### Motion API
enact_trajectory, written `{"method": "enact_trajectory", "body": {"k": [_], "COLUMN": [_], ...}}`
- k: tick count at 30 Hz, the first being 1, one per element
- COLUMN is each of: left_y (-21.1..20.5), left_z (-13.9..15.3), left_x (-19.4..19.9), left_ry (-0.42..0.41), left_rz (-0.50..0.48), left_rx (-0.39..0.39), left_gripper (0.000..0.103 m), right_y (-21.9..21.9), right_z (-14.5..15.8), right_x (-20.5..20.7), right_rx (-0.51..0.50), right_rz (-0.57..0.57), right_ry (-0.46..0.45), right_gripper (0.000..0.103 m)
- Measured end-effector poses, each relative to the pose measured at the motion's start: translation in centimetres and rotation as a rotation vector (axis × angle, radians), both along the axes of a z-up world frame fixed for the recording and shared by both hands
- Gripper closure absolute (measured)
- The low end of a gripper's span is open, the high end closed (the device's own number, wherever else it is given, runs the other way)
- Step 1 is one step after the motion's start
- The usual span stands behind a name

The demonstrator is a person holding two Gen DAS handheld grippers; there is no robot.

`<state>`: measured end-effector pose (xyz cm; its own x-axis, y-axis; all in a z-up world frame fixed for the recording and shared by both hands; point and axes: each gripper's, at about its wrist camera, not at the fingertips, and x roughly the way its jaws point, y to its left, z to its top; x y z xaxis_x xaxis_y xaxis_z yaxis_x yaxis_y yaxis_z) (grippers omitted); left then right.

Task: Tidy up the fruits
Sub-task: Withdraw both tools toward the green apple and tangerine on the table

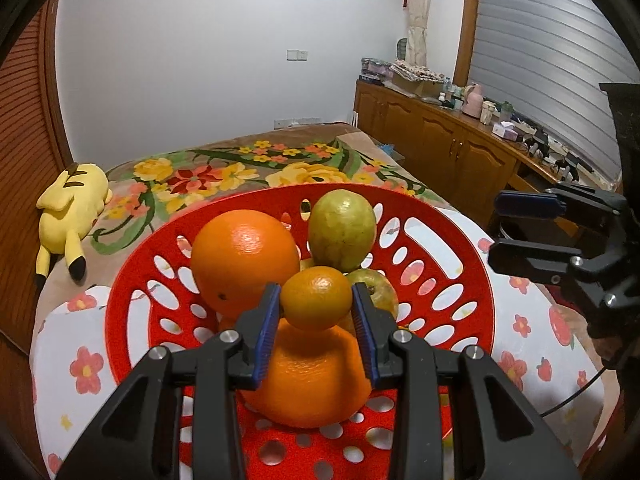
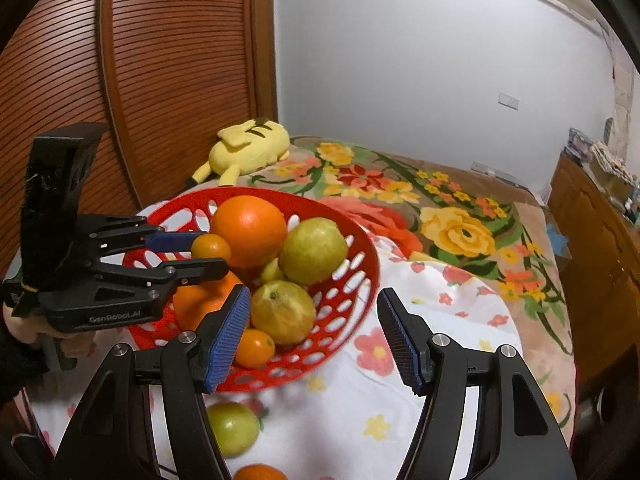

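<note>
My left gripper (image 1: 316, 312) is shut on a small mandarin (image 1: 316, 298), held just above the fruit heaped in the red perforated basket (image 1: 132, 280). Under it lies a large orange (image 1: 308, 376), with another large orange (image 1: 244, 256) and a green guava-like fruit (image 1: 342, 232) behind. In the right wrist view, the left gripper (image 2: 212, 254) holds the mandarin (image 2: 211, 247) over the basket's (image 2: 360, 248) left side. My right gripper (image 2: 314, 336) stands open and empty at the basket's near right rim. It also shows in the left wrist view, the right gripper (image 1: 495, 230) beside the basket.
A green lemon-like fruit (image 2: 232, 428) and an orange (image 2: 260, 472) lie on the flowered white cloth (image 2: 400, 400) in front of the basket. A yellow plush toy (image 2: 252, 146) lies on the floral bedspread behind. A wooden cabinet (image 1: 460, 148) runs along the right.
</note>
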<state>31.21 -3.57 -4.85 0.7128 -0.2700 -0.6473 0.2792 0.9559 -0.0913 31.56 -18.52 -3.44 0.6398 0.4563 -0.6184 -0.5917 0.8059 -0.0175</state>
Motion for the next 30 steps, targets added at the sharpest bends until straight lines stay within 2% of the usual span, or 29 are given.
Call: {"method": "enact_trajectory", "body": {"k": [10, 22, 30], "left_y": [-0.2, -1.1, -1.7], "left_z": [0.6, 1.7, 2.1], "left_x": [-1.4, -5.6, -8.8], "left_ry": [-0.015, -0.047, -0.066], "left_rz": [0.003, -0.014, -0.023], "left_rx": [0.031, 0.028, 0.019], "left_gripper": [0.059, 0.051, 0.046], "right_y": [-1.7, -2.5, -3.3], "right_z": [0.1, 0.1, -0.1], "right_x": [-1.9, -5.3, -8.1], "right_rx": [0.008, 0.054, 0.075], "right_rz": [-0.027, -0.037, -0.085], "right_ry": [0.001, 0.020, 0.024], "right_gripper": [0.036, 0.036, 0.036]}}
